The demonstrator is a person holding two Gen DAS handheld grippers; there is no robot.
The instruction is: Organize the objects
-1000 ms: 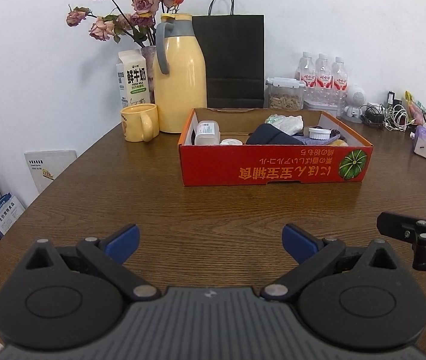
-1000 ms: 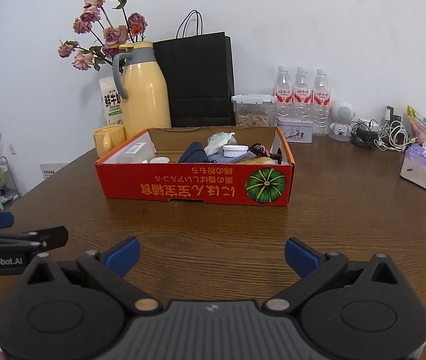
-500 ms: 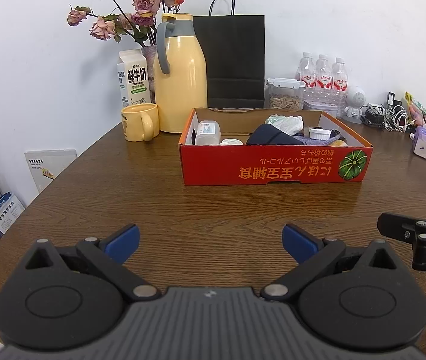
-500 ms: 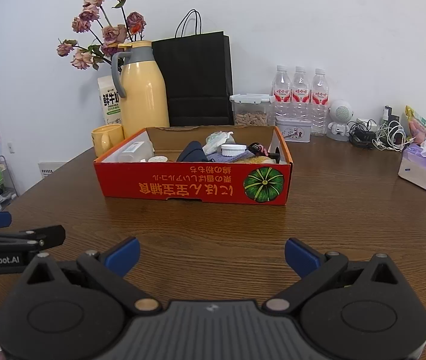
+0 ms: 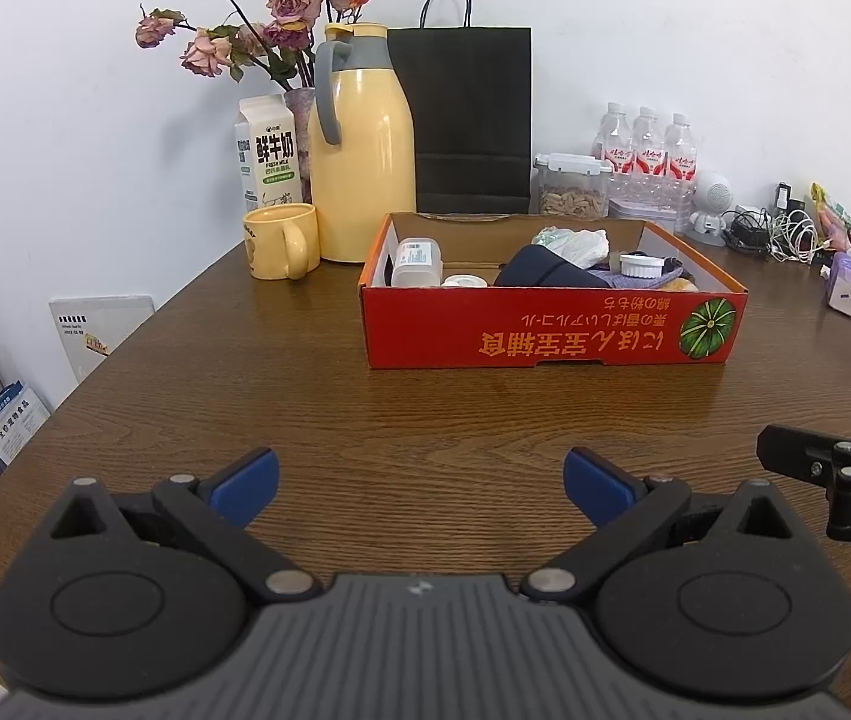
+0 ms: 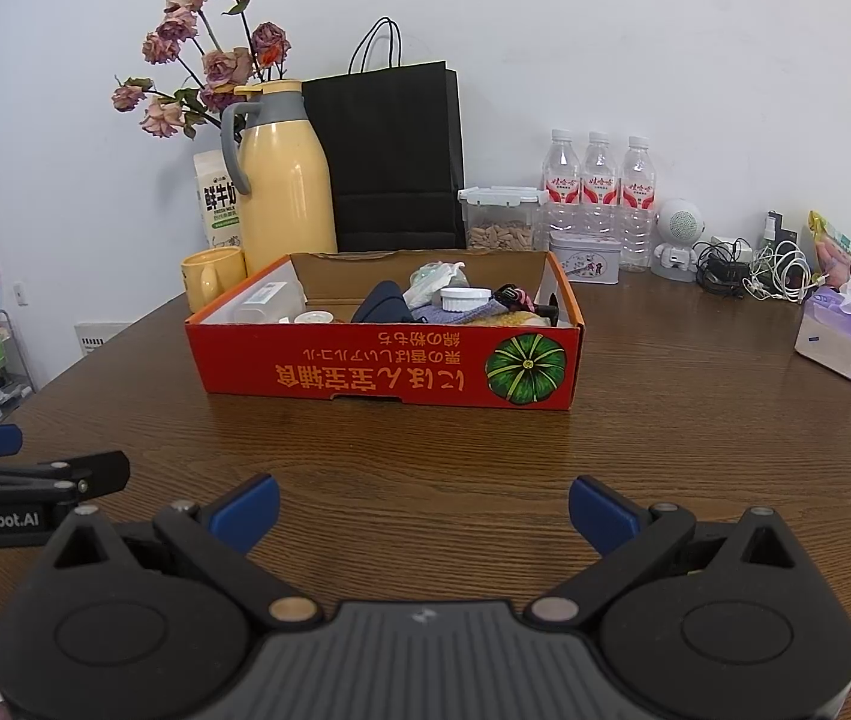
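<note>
The surface [image 5: 317, 408] is dark wood-look with a visible grain and a soft sheen. On it the red box [image 5: 551, 330] is printed cardboard, matt, raw brown on its inner walls. Behind the box, the yellow jug [image 5: 362, 156] looks like glossy plastic with a matt grey handle; the black bag [image 5: 473, 120] is matt paper (cord handles). Left of the box the mug [image 5: 281, 240] is glazed and shiny. Right of the bag, the water bottles [image 6: 599, 192] are clear plastic. Each claw, left [image 5: 419, 480] and right [image 6: 422, 510], is matt black plastic with smooth blue pads [image 5: 245, 477] and metal rivets
</note>
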